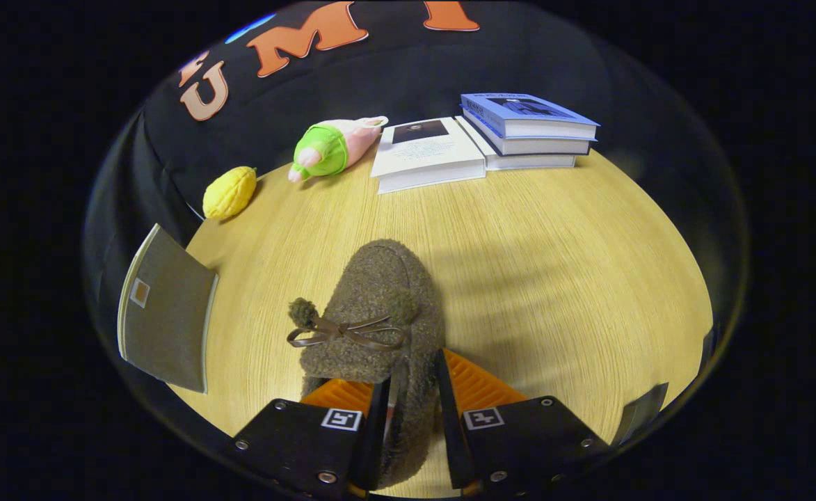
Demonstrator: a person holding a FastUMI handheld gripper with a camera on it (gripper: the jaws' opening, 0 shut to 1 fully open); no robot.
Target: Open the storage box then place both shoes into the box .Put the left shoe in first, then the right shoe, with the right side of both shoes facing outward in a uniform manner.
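The gripper (411,410) pinches the heel wall of a fuzzy brown slipper (380,313), apparently with one finger inside. Right of the slipper, the wooden table (574,278) lies bare up to stacked books (519,132); a grey box lid (168,316) stands left.

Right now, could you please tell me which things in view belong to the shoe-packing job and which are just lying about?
Job:
- fuzzy brown-grey slipper with a ribbon bow, its side wall pinched between the tongs
- grey panel with a pale rim, possibly the storage box's lid

Lying about:
- yellow lemon-shaped toy
- green and pink plush toy
- white book lying alone
- stack of blue and white books
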